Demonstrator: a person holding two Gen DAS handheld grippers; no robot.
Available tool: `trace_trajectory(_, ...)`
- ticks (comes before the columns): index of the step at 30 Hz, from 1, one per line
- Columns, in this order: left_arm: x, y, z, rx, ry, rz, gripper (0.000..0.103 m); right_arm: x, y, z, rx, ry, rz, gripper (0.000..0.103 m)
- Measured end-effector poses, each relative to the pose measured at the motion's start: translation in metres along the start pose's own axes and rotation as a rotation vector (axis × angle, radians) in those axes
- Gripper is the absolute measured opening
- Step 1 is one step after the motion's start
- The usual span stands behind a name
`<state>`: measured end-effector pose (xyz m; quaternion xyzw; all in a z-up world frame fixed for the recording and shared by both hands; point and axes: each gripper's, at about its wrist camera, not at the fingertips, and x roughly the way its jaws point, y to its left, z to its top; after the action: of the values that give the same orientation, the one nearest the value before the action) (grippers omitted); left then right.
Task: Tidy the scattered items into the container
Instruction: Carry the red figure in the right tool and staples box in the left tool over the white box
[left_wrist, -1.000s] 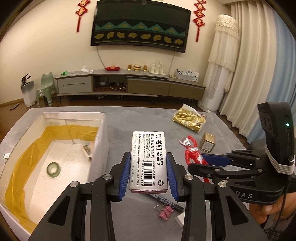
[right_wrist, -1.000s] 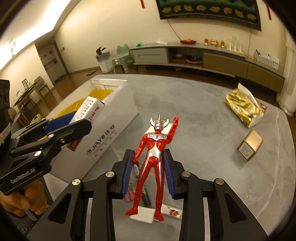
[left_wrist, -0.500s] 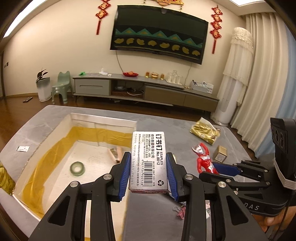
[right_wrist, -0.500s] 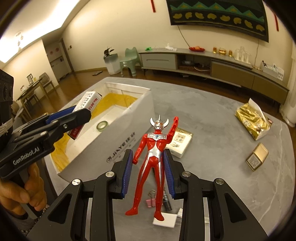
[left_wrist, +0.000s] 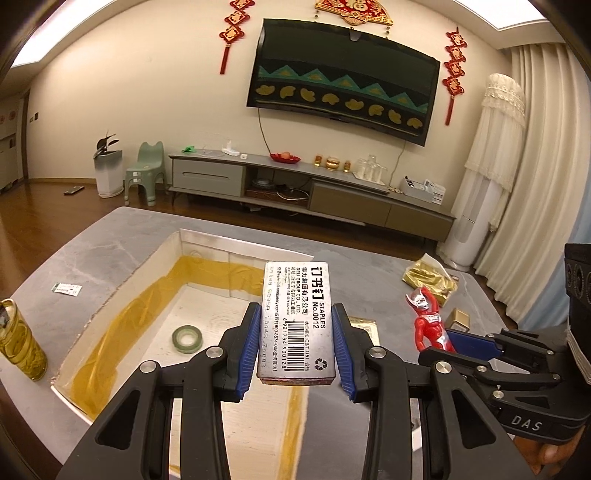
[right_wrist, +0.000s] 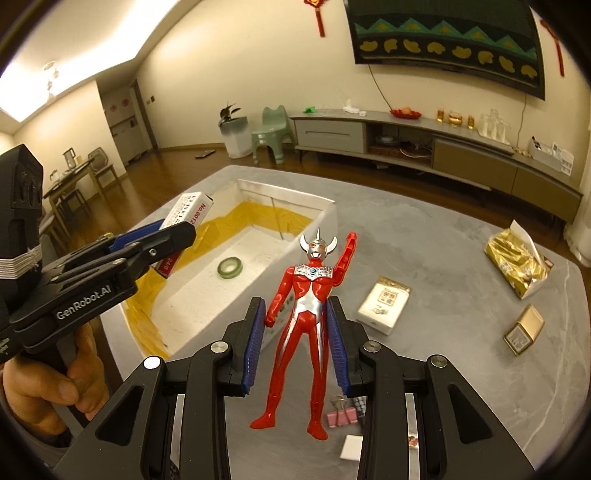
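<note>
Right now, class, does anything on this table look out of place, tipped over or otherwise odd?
Yes. The gold tin lies tipped on its side near the table's right edge, and the gold packet behind it gapes open at the top. A pink binder clip also lies loose outside the box.

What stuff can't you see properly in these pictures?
- Box near end: cut off in the left wrist view by the left gripper.
- Staple box underside: faces away from both cameras.
- Toy figure back: turned away in the right wrist view.
- Dark object beside the pink binder clip: mostly hidden by the right gripper.
- Small card on the table: print too small to read.
</note>
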<state>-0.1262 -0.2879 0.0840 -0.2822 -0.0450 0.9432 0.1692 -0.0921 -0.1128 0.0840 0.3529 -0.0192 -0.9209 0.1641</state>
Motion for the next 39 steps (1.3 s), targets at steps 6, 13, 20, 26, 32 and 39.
trace_trajectory(6,-0.002,0.005,0.001,0.011,-0.012,0.044,0.039,0.001,0.011,0.007,-0.007,-0.010,0.013,0.035)
trace_trajectory(13,0.001,0.014,-0.002,0.012,-0.006,0.081,0.039,0.002,0.027,0.011,-0.032,-0.013,0.028,0.035)
trace_trajectory(20,0.002,0.028,-0.003,-0.012,0.007,0.092,0.039,0.006,0.044,0.015,-0.066,-0.004,0.036,0.035)
trace_trajectory(26,0.004,0.044,-0.006,-0.095,0.038,0.035,0.039,0.019,0.055,0.021,-0.076,0.024,0.056,0.035)
trace_trajectory(32,0.001,0.051,-0.004,-0.117,0.034,0.029,0.039,0.032,0.072,0.027,-0.095,0.040,0.072,0.035)
trace_trajectory(39,0.003,0.066,-0.004,-0.159,0.038,0.025,0.039,0.046,0.085,0.040,-0.117,0.051,0.066,0.035)
